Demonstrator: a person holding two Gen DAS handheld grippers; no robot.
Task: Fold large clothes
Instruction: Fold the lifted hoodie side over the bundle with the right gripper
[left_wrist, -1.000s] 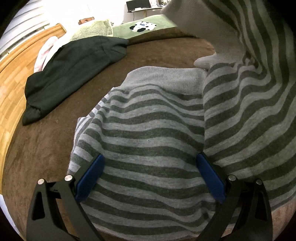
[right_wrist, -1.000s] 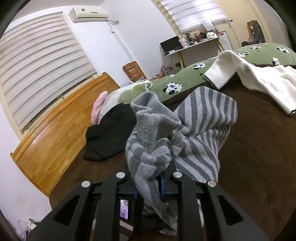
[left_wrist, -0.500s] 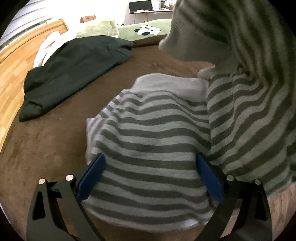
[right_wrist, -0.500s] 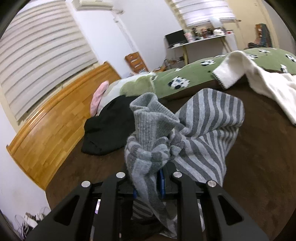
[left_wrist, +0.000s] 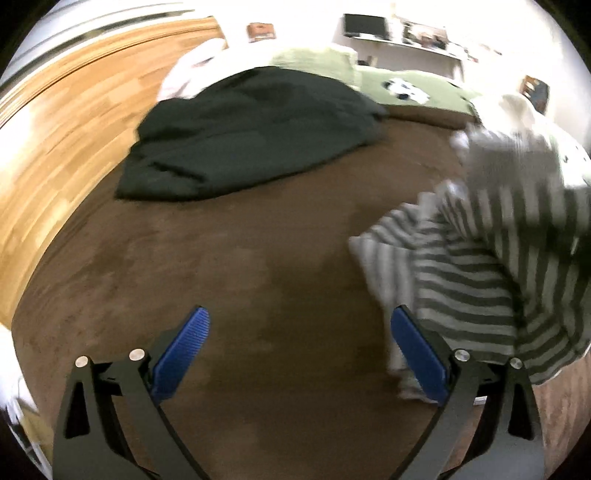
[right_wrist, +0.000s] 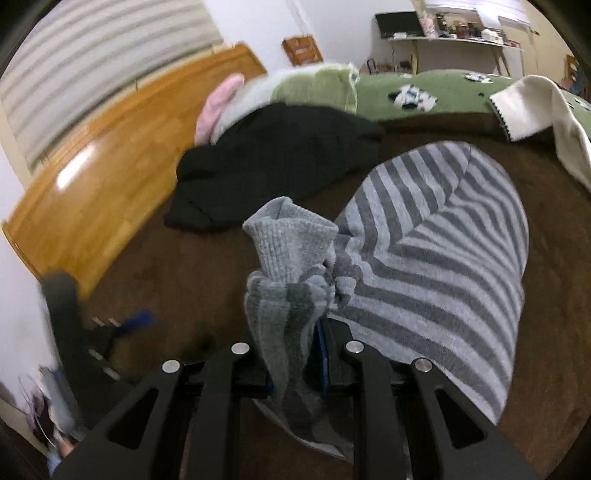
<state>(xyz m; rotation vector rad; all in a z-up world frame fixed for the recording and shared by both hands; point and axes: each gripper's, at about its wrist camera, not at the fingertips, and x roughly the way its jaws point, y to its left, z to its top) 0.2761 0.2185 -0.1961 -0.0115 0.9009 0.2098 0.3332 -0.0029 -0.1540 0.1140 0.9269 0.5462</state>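
A grey striped sweater (right_wrist: 436, 258) lies bunched on the brown bed cover (right_wrist: 184, 280). My right gripper (right_wrist: 295, 354) is shut on its ribbed cuff and a fold of striped cloth, which stand up between the jaws. In the left wrist view the sweater (left_wrist: 491, 273) hangs at the right, blurred. My left gripper (left_wrist: 299, 350) is open and empty over bare brown cover, its right finger beside the sweater's edge. The left gripper also shows blurred at the left of the right wrist view (right_wrist: 110, 328).
A black garment (left_wrist: 251, 133) lies at the back left, also in the right wrist view (right_wrist: 280, 158). A cream garment (right_wrist: 543, 114) lies at the back right. A wooden headboard (right_wrist: 96, 184) runs along the left. Green pillows (right_wrist: 424, 92) and a pink item (right_wrist: 218, 107) lie behind.
My left gripper has swung left off the sweater and now faces bare cover. The right gripper has tipped down, still holding the cuff, and the sweater has moved right.
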